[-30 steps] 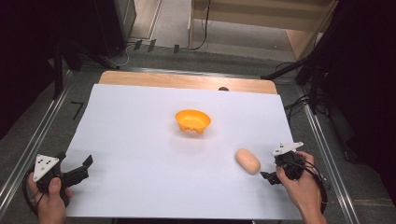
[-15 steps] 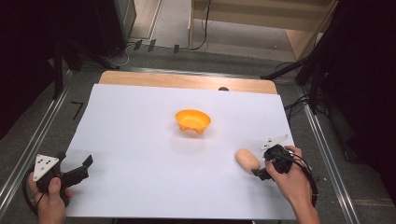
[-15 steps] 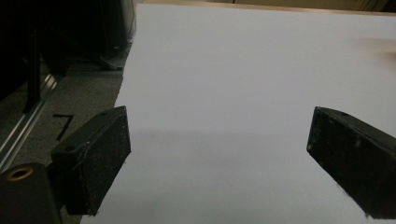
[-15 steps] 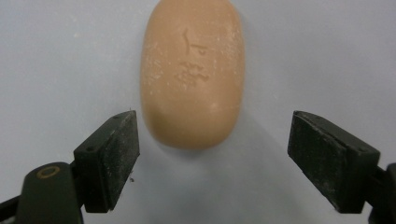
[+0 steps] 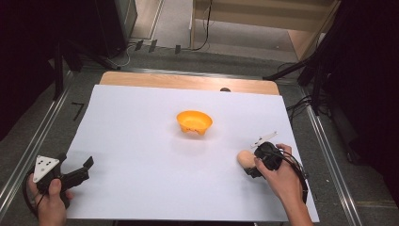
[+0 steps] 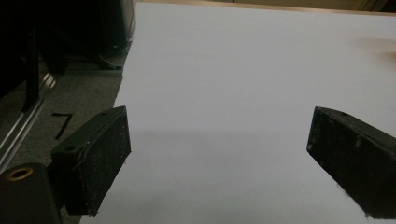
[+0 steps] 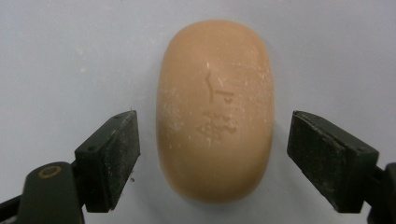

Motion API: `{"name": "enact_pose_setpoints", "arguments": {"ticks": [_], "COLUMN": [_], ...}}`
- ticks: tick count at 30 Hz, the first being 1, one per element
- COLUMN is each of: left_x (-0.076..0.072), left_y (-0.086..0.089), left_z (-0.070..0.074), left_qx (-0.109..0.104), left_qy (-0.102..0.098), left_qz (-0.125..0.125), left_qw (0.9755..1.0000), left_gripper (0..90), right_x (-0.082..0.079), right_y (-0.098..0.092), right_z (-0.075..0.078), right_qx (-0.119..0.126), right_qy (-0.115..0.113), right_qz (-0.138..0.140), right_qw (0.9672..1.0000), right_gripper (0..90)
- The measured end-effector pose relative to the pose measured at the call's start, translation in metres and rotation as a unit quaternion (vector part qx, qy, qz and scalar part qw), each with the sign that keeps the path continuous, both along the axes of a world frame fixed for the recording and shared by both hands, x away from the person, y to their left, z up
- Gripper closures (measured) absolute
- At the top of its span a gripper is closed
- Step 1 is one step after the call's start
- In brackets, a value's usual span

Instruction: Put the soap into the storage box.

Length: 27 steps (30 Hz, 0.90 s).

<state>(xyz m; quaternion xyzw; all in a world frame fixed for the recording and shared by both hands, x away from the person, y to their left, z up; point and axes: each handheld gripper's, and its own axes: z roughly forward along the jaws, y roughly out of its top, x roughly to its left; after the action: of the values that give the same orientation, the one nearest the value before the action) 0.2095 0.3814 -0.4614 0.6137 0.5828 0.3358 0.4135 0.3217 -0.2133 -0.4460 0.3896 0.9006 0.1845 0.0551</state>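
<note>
**A:** High view first — where are the two hands?

**B:** The left hand sits at the near left corner of the worktop, wrapped around the left gripper, which points up and to the right across the white sheet. The right hand comes in from the bottom right, forearm angled toward the middle, with the right gripper aimed leftward and down at the soap bar.

**A:** Does the right gripper have the soap bar?

**B:** Not gripped. In the right gripper view the soap bar lies flat on the sheet, long axis running away from the camera, and the fingers stand one on either side of its near end — a sliver of white shows between each pad and the bar, so they straddle it without pressing.

**A:** And the left?

**B:** In the left gripper view its fingers are spread wide over bare sheet at the sheet's edge, with nothing between them.

**A:** Anything else on the worktop?

**B:** An orange bowl stands upright near the centre, well apart from the soap bar, which lies toward the near right.
</note>
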Motion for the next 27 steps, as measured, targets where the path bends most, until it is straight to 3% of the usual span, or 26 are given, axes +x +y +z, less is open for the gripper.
{"name": "enact_pose_setpoints", "arguments": {"ticks": [5,12,22,27], "left_x": [0.000,0.000,0.001,0.000], "left_y": [0.000,0.000,0.000,0.000], "left_z": [0.000,0.000,0.000,0.000], "left_qx": [-0.001,0.000,0.002,0.002], "left_qy": [0.000,0.001,0.003,0.003], "left_qz": [0.000,0.000,0.000,0.000], "left_qw": [1.0000,1.0000,1.0000,1.0000], "left_gripper": [6.9,6.9,6.9,6.9], "right_x": [0.005,0.010,0.012,0.014], "right_y": [0.008,0.016,0.023,0.023], "right_z": [-0.003,-0.008,-0.007,-0.008], "right_qx": [-0.001,-0.022,-0.043,-0.040], "right_qy": [0.006,0.012,0.026,0.030], "right_qz": [-0.006,-0.019,-0.027,-0.030], "right_qw": [1.0000,0.9995,0.9984,0.9983], "right_gripper": [20.5,29.5,32.5,32.4]}}
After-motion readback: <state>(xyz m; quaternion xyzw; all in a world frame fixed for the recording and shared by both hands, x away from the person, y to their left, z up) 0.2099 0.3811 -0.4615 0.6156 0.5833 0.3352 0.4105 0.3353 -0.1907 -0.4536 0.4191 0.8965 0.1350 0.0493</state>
